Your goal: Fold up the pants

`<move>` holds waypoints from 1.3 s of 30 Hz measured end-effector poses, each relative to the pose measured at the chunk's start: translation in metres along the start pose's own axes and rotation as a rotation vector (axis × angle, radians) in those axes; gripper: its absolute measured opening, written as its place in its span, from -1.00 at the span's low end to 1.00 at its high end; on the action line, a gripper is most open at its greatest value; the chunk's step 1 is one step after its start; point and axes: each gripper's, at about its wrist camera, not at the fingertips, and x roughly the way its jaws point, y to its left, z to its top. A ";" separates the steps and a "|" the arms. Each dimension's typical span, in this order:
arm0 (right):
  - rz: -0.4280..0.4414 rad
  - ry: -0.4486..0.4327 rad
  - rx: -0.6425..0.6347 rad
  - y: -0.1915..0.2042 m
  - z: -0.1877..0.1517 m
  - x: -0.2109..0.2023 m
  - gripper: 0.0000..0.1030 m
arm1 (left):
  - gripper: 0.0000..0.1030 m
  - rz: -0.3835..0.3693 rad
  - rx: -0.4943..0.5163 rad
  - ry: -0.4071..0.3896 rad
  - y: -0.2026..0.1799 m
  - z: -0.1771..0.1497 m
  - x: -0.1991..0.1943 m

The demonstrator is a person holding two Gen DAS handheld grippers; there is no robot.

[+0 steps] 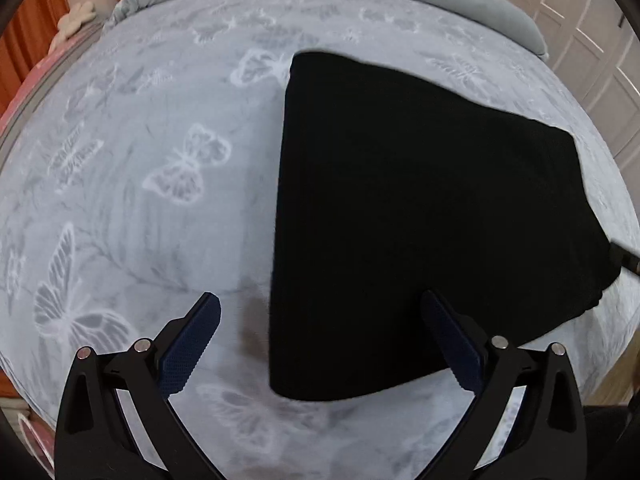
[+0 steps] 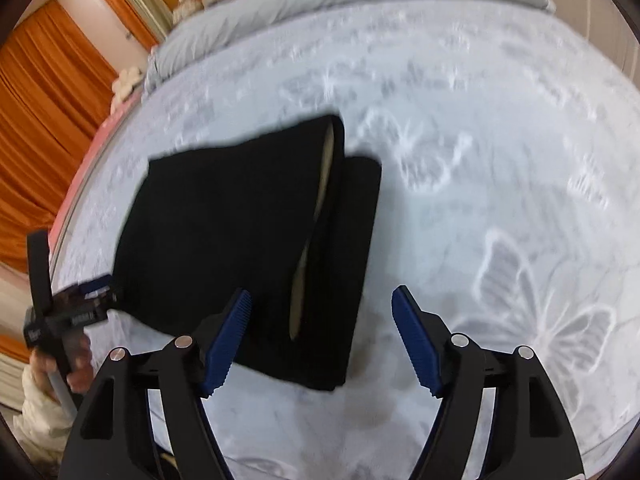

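The black pants lay folded into a thick stack on the bed, over its butterfly-print cover. The left gripper hovered above their near edge, jaws wide and empty. The right gripper also stood wide, gripping nothing.

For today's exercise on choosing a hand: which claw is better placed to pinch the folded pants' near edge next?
Left, probably. The left claw is open astride the black pants' near corner. The right claw, also open, hangs just beyond their edge, over the bedspread.
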 end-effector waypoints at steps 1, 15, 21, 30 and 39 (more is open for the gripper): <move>0.030 0.013 0.017 -0.001 -0.003 0.006 0.42 | 0.91 -0.009 -0.011 0.004 0.001 0.001 0.003; 0.181 0.028 -0.089 0.031 -0.032 -0.016 -0.12 | -0.36 -0.447 -0.138 0.099 0.032 -0.011 -0.040; 0.052 -0.008 -0.028 0.011 -0.036 -0.010 0.31 | 0.17 -0.404 -0.147 0.147 0.041 -0.028 -0.025; 0.016 -0.090 -0.074 0.050 0.017 0.013 0.31 | 0.50 -0.185 -0.050 -0.108 0.004 0.004 -0.065; -0.099 -0.183 -0.136 0.047 0.020 -0.011 -0.54 | 0.61 0.041 0.044 -0.124 -0.031 0.005 -0.038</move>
